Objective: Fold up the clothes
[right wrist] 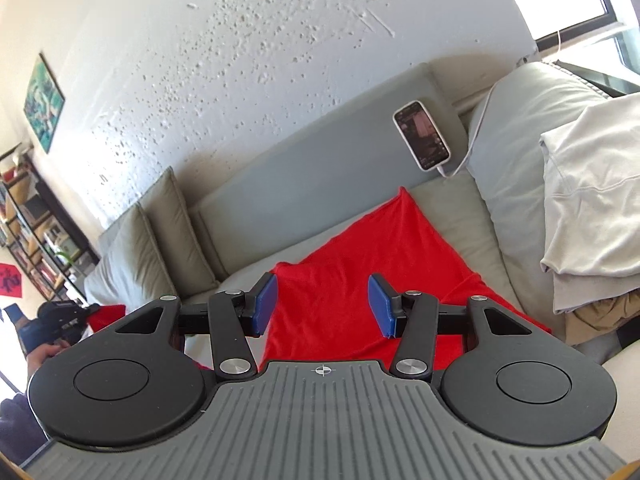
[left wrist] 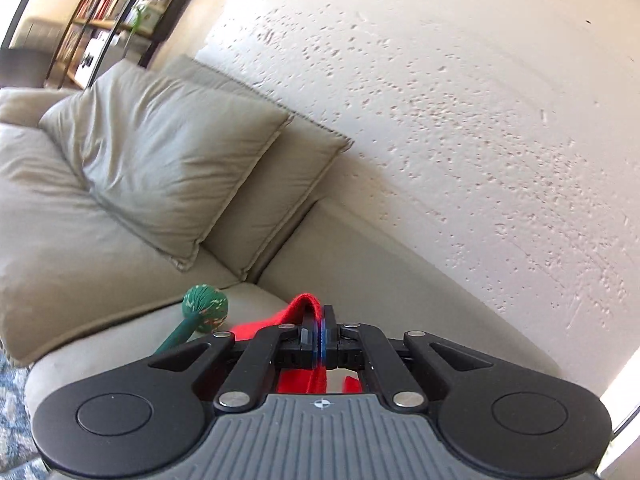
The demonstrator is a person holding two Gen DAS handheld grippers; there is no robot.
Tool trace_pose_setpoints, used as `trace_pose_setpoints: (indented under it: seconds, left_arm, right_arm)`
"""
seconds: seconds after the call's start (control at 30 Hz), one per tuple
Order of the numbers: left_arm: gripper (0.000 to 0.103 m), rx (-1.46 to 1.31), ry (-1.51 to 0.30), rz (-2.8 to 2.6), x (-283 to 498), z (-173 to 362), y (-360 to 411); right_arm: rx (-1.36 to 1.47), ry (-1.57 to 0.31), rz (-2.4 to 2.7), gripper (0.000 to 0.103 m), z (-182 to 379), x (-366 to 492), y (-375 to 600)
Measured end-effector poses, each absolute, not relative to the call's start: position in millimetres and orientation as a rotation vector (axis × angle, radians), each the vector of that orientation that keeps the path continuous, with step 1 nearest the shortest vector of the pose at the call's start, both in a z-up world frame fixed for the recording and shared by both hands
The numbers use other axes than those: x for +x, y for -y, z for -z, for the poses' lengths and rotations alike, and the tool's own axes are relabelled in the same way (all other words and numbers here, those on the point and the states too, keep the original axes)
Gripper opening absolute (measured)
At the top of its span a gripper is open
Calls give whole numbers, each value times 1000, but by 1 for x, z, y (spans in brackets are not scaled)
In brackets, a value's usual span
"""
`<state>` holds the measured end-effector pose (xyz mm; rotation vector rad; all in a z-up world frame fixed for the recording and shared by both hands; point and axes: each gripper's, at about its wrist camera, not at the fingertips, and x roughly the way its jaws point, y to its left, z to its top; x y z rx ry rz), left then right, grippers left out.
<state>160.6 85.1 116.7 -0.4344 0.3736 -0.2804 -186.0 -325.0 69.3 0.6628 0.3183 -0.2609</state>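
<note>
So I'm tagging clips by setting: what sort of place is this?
Most likely a home living room: a beige sofa with loose cushions, a bookshelf, and a phone charging on the backrest.

Garment [right wrist: 360, 248] on sofa [right wrist: 460, 208], phone [right wrist: 421, 135] behind

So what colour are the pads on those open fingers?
Blue: the right gripper's rectangular finger pads show best in the right wrist view.

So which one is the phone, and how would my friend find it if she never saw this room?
Start at the long grey sofa against the bumpy white wall. Follow its backrest toward the window end, just past the far corner of the red cloth. The phone leans there on the backrest, a small white-edged rectangle with a dark screen and a white cable plugged in, the only hard, shiny thing among soft cushions and clothes.
</note>
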Motion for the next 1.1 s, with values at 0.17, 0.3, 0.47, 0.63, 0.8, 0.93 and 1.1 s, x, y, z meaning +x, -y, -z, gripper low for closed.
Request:
trace_pose_setpoints:
  seconds: [0.17,0.3,0.47,0.63,0.8,0.93,1.1]
  left_arm:
    - [0,-365,-325,342,120,-142,-38]
    - [0,-285,-344,392,92,-122,15]
    - [0,-185,-367,453,58,-97,81]
    - [0,14,-428,443,27,-49,171]
    - [0,308,-385,500,-11,7,260]
    - [4,321,-522,603,-21,44,293]
    - [57,425,-682,743,-43,72,296]
  right_arm:
    - [697,-286,264,52,-68,-203,336]
    - [742,-278,273,53,-62,-215,347]
    - [774,-274,299,53,-54,-227,360]
    - [812,-264,331,53,-49,-236,373]
    - [828,-269,351,53,-44,-245,378]
    - [834,-280,374,53,-40,-249,381]
    - [818,-317,385,54,-34,-243,379]
